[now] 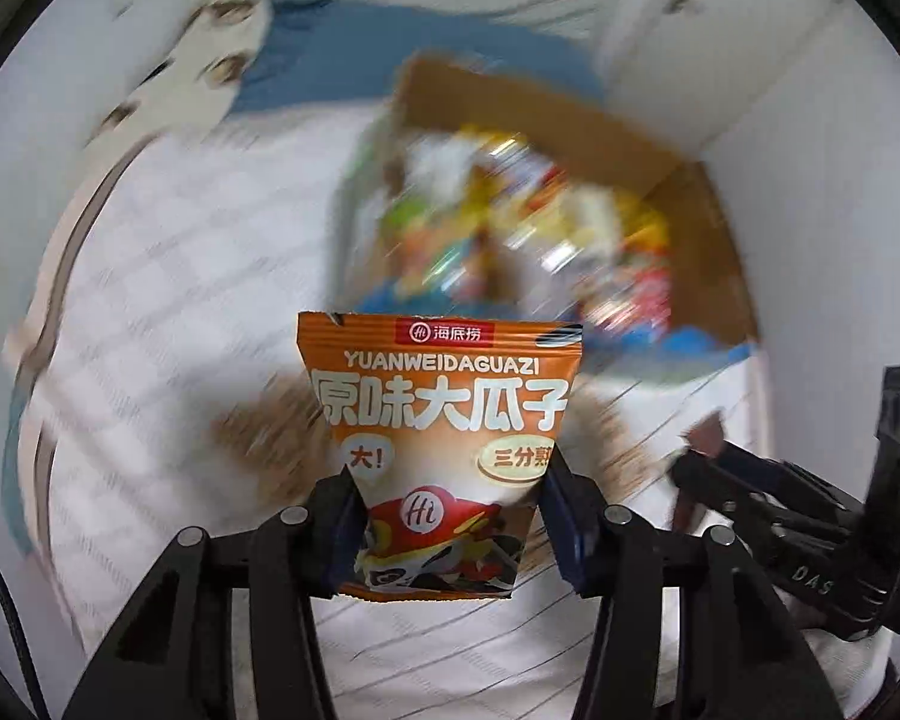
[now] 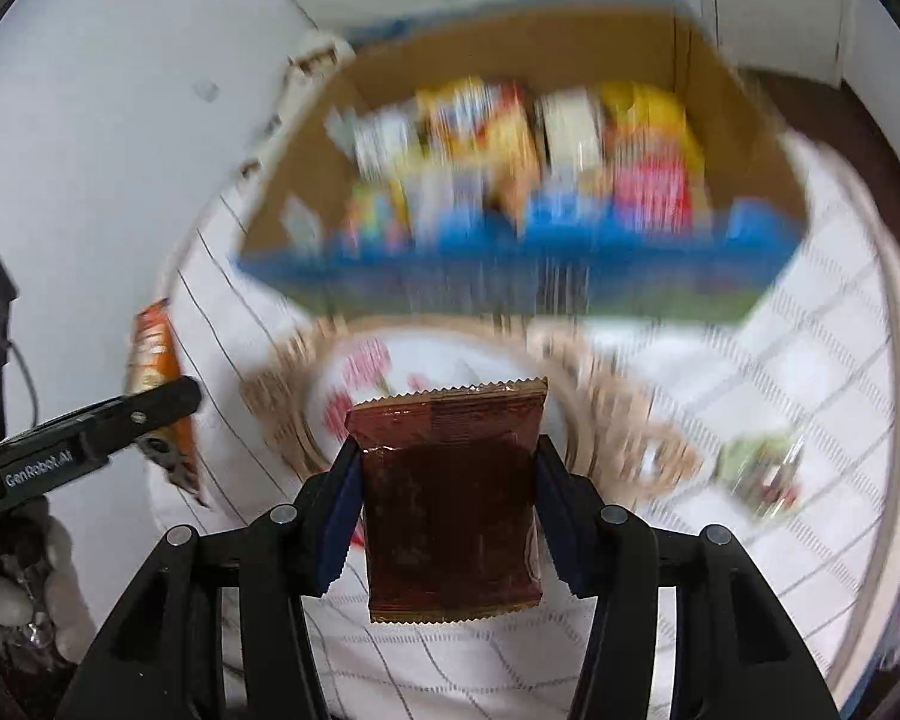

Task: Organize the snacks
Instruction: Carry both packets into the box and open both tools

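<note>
both jaws clamped, left gripper [image 1: 450,531] on orange sunflower-seed packet [image 1: 444,450], right gripper [image 2: 447,513] on dark brown foil packet [image 2: 450,504]: carry level, drop the 2 flat inside open cardboard snack box [image 2: 330,138].

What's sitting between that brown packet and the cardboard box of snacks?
In the right wrist view, a round wicker basket with a flowered lining lies on the white checked cloth, between the held brown packet and the cardboard box.

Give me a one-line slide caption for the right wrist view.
Right gripper clamps a dark brown snack packet above a woven basket, facing a snack-filled cardboard box.
</note>
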